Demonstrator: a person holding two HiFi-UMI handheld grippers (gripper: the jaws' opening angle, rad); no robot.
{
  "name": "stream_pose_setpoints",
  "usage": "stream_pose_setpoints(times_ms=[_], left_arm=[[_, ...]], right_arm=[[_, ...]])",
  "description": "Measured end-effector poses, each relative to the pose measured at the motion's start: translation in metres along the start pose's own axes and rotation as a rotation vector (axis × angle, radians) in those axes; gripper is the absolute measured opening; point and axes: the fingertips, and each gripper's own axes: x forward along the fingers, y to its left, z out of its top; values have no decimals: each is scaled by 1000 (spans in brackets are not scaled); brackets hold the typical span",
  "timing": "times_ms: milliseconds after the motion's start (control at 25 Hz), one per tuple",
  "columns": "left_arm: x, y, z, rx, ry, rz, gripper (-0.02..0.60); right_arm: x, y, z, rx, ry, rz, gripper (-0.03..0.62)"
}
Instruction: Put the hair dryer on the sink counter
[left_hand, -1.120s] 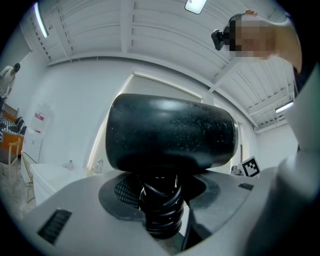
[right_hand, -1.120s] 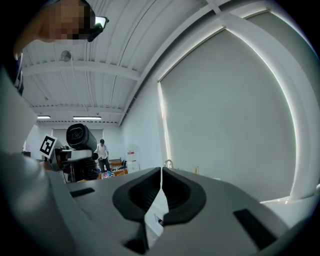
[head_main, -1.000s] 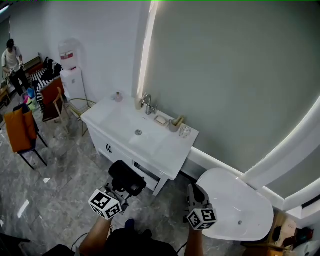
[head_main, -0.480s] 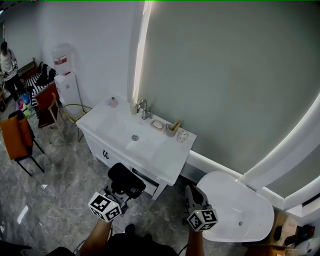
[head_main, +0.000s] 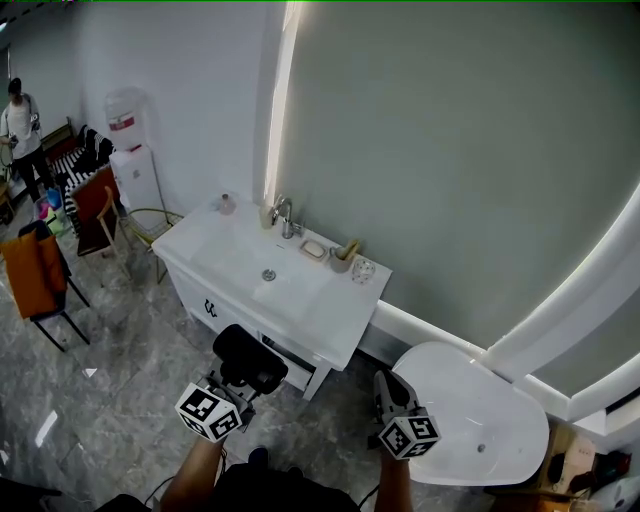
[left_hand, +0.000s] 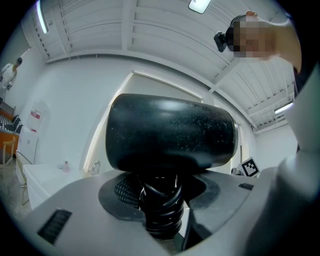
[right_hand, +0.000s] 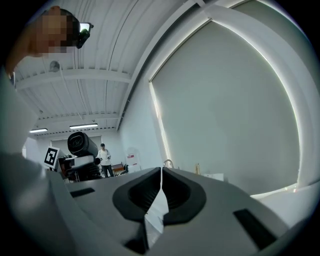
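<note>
A black hair dryer (head_main: 250, 358) sticks up from my left gripper (head_main: 236, 384), low in the head view and in front of the white sink counter (head_main: 335, 318). In the left gripper view its fat barrel (left_hand: 170, 132) lies crosswise above the jaws. The jaws are shut on its handle, which has a cord coiled round it (left_hand: 161, 210). My right gripper (head_main: 390, 392) hangs further right, between the counter and the bathtub. Its jaws (right_hand: 161, 172) meet with nothing between them. The right gripper view also catches the hair dryer (right_hand: 82, 145) at its left.
On the counter stand a faucet (head_main: 285, 215), a soap dish (head_main: 316, 250), a cup (head_main: 344, 258) and a small bottle (head_main: 228, 204). A white bathtub (head_main: 480, 415) lies at the right. A water dispenser (head_main: 128, 140), chairs (head_main: 40, 270) and a standing person (head_main: 20, 115) are at the far left.
The head view has shifted a little, so the counter sits slightly further left and higher in the picture. Both grippers stay almost where they were, the left still holding the hair dryer.
</note>
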Motion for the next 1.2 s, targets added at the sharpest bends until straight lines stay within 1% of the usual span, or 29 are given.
stream_pose_setpoints(times_ms=[320, 520, 720, 920, 1200], left_arm=[[-7, -34, -8, 8, 5, 22, 215], [-18, -37, -13, 4, 9, 51, 215], [-10, -16, -14, 10, 3, 70, 215], [9, 8, -20, -1, 3, 59, 215], [70, 57, -23, -6, 16, 16, 215]], right_arm=[[-18, -8, -3, -24, 17, 39, 31], [-17, -4, -11, -20, 34, 64, 31], [1, -8, -18, -26, 46, 61, 31], [25, -15, -19, -29, 46, 50, 31], [90, -41, -12, -34, 47, 20, 31]])
